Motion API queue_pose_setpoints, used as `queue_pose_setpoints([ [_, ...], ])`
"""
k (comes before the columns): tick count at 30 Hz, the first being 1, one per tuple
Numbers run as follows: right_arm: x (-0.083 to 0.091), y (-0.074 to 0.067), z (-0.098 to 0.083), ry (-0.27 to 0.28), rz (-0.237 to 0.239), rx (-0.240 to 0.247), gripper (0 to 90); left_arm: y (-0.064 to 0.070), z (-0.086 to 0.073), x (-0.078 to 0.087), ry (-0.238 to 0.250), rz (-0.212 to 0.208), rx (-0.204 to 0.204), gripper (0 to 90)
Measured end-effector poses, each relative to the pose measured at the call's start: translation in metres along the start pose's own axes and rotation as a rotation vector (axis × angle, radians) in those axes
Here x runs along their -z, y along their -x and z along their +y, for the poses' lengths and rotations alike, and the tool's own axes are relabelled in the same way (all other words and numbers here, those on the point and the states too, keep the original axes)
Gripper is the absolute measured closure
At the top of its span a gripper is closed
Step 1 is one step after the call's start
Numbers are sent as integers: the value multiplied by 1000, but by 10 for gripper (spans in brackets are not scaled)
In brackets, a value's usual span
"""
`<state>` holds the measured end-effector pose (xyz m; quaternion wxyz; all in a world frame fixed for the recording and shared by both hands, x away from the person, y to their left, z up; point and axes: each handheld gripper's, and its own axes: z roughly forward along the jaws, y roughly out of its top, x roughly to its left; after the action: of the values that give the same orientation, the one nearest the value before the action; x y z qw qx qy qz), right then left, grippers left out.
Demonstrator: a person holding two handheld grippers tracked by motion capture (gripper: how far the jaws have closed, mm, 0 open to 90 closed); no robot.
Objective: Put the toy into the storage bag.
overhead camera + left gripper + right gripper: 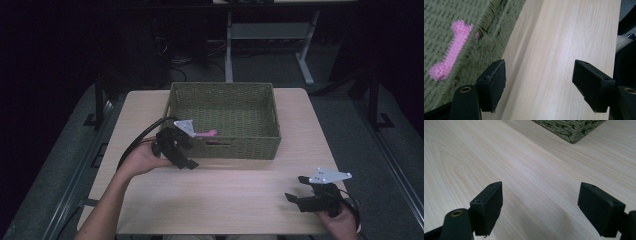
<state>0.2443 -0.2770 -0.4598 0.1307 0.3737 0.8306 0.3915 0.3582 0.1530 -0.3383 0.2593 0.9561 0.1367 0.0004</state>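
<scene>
A pink spiky bone-shaped toy (pixel 207 133) lies inside the green woven basket (pixel 225 90), close to its front wall at the left. In the left gripper view the toy (pixel 451 50) rests on the basket floor just past the rim (pixel 487 20). My left gripper (pixel 185 154) hangs open at the basket's front left corner, outside the wall. Its jaws (pixel 539 82) stand wide over bare wood with nothing between them. My right gripper (pixel 295 188) is open low over the table's front right, and its jaws (pixel 541 207) hold nothing.
The light wooden table (pixel 225 195) is bare in front of the basket, whose corner (pixel 571 128) lies far ahead of the right gripper. A white desk frame (pixel 265 35) stands beyond the table on a dark floor.
</scene>
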Motion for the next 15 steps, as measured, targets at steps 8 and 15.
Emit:
queue_pose_setpoints([
  [8,-1,0,0,-1,-2,-2,196,3,-13,-5,12,-7,25,261],
  [15,-1,0,-1,-5,-3,-4,196,4,-23,-7,21,-6,40,257],
])
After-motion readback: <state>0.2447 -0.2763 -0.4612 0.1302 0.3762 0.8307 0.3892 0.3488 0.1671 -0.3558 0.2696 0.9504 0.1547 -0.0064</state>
